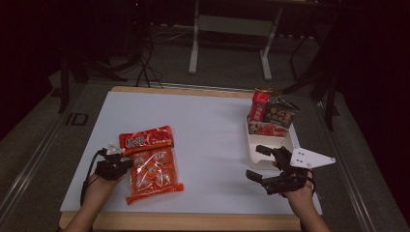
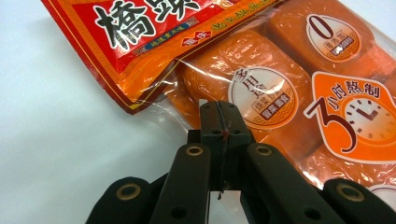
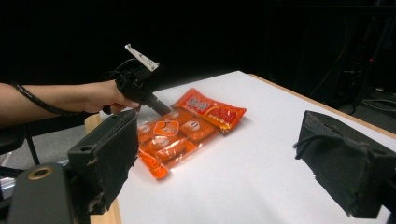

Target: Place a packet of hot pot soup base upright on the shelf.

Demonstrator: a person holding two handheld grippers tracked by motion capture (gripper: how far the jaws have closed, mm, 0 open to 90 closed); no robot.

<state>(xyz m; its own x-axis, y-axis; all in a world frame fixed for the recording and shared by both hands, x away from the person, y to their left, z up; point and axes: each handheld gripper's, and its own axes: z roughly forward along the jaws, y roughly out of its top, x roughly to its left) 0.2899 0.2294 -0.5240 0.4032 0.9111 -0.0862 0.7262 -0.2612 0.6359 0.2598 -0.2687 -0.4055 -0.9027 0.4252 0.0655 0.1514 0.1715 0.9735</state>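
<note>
Two snack bags lie at the left of the white table. A red one (image 1: 146, 137) (image 2: 140, 37) (image 3: 212, 109) overlaps the far end of an orange one with clear film (image 1: 152, 175) (image 2: 289, 84) (image 3: 170, 140). My left gripper (image 1: 129, 162) (image 2: 219, 116) (image 3: 163, 111) is shut, its tips resting on the orange bag's near-left edge, just below the red bag's corner. I cannot tell whether any film is pinched between them. My right gripper (image 1: 255, 162) (image 3: 222, 140) stands open at the right of the table, pointing left toward the bags, with nothing between its jaws.
Just beyond the right gripper, a cream tray (image 1: 285, 145) holds several upright snack packets (image 1: 270, 115). The table's wooden front edge (image 1: 193, 221) runs close to both hands. Dark floor, cables and a frame's legs (image 1: 194, 43) lie behind the table.
</note>
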